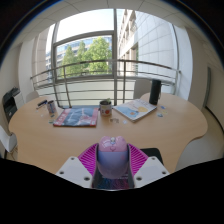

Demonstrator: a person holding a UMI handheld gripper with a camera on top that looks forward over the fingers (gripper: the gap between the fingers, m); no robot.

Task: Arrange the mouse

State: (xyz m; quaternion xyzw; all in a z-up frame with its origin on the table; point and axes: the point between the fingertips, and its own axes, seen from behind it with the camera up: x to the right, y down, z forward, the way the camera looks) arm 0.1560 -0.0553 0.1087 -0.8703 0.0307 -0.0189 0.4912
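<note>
A pale pink-lilac mouse [112,153] sits between my gripper's [112,160] two fingers, whose magenta pads [88,158] press against both of its sides. It is held above the near edge of a round wooden table [60,140], over a dark mouse mat [150,155] that shows just to the right of the fingers.
On the table lie a colourful book [76,116], a cup [105,106], an open notebook [136,109] and a dark speaker [155,92]. A black chair [12,102] stands at the left. A balcony rail and window are beyond the table.
</note>
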